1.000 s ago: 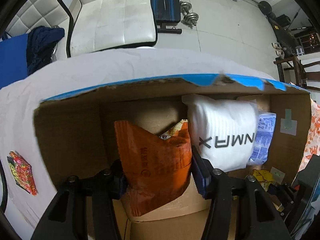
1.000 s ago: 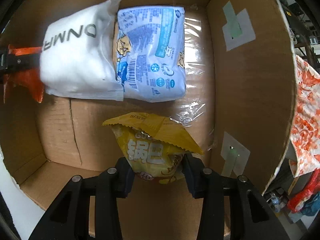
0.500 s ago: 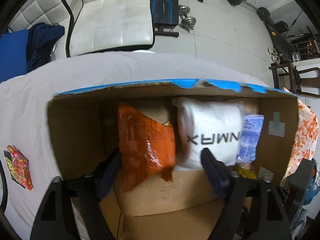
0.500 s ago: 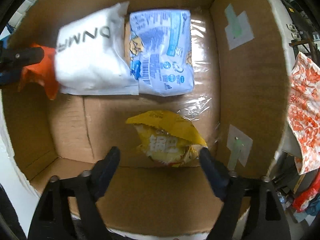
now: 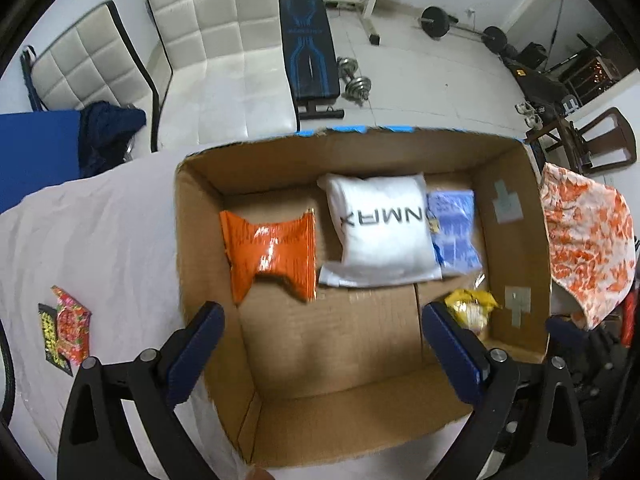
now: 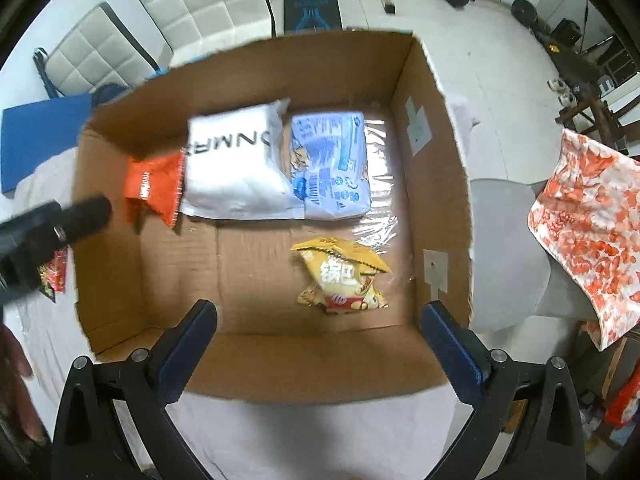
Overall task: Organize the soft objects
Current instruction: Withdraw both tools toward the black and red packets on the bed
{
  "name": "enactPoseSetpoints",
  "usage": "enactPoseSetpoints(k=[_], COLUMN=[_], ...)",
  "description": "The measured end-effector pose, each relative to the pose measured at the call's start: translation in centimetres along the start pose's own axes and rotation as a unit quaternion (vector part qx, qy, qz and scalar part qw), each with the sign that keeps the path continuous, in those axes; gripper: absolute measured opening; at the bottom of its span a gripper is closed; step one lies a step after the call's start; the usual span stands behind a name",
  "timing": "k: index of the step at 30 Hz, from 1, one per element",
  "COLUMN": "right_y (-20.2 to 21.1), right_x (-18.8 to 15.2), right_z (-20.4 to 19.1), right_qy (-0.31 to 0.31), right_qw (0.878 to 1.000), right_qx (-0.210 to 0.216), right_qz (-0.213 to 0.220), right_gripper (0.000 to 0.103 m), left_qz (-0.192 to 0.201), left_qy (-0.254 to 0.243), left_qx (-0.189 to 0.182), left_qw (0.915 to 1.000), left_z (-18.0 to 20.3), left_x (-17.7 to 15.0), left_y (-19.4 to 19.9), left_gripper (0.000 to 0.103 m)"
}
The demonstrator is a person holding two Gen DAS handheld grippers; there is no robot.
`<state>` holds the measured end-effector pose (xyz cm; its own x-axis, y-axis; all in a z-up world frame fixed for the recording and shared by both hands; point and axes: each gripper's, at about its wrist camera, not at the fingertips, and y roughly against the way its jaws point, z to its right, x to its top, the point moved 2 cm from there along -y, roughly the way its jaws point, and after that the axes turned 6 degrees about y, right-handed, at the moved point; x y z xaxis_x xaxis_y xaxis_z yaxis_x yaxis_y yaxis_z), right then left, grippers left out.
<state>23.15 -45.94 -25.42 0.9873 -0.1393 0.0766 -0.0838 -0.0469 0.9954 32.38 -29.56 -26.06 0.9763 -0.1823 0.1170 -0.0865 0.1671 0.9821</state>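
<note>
An open cardboard box [image 5: 200,240] [image 6: 436,184] holds an orange snack bag [image 5: 270,254] [image 6: 154,186], a white soft pack [image 5: 380,228] [image 6: 234,166], a blue pack [image 5: 454,236] [image 6: 332,168] and a yellow snack bag [image 5: 472,310] [image 6: 344,276]. My left gripper [image 5: 320,350] is open and empty above the box's near left part. My right gripper [image 6: 318,344] is open and empty above the box's near edge, the yellow bag just beyond it. A small red-and-yellow packet [image 5: 66,330] [image 6: 52,274] lies on the white cloth left of the box.
The box stands on a table with a white cloth [image 5: 100,240]. White chairs [image 5: 224,48], a blue board [image 5: 36,152] and gym weights [image 5: 354,80] lie beyond. An orange-patterned cloth [image 5: 588,244] hangs at the right.
Both grippers opened and let go, the left of the orange bag and the right of the yellow bag. Both pulled back and up out of the box. The bags now lie on the box floor.
</note>
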Motion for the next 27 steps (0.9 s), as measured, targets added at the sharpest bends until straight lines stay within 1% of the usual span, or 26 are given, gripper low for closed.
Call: enactPoseSetpoints(k=[4, 7, 12, 16, 21, 24, 27], right_y=[2.7, 4.6, 8.0, 10.4, 12.0, 12.5, 12.8], right_x=[-1.4, -2.7, -5.0, -6.6, -8.1, -8.6, -8.8], right_z=[-0.3, -1.1, -1.2, -1.3, -1.4, -1.7, -3.5], right_qy=[0.011, 0.017, 0.022, 0.021, 0.011, 0.001, 0.000], right_qw=[0.999, 0.998, 0.996, 0.994, 0.993, 0.993, 0.993], right_qx=[-0.011, -0.015, -0.011, -0.005, -0.001, 0.016, 0.035], right_qz=[0.033, 0.053, 0.087, 0.108, 0.118, 0.118, 0.114], right_gripper=[0.103, 0.103, 0.103, 0.103, 0.103, 0.103, 0.103], left_qz=[0.032, 0.053, 0.095, 0.117, 0.138, 0.146, 0.150], left_qy=[-0.006, -0.002, 0.003, 0.008, 0.016, 0.021, 0.029], left_qx=[0.004, 0.001, 0.002, -0.002, -0.008, -0.012, -0.014], left_qw=[0.9995, 0.9986, 0.9955, 0.9931, 0.9902, 0.9890, 0.9882], left_z=[0.0, 0.1, 0.2, 0.1, -0.1, -0.7, -2.2], left_x=[-2.7, -4.7, -7.6, -9.4, -11.4, -12.2, -12.7], left_y=[1.9, 3.4, 6.7, 9.0, 11.6, 12.9, 14.1], left_gripper=[0.101, 0.101, 0.101, 0.101, 0.101, 0.101, 0.101])
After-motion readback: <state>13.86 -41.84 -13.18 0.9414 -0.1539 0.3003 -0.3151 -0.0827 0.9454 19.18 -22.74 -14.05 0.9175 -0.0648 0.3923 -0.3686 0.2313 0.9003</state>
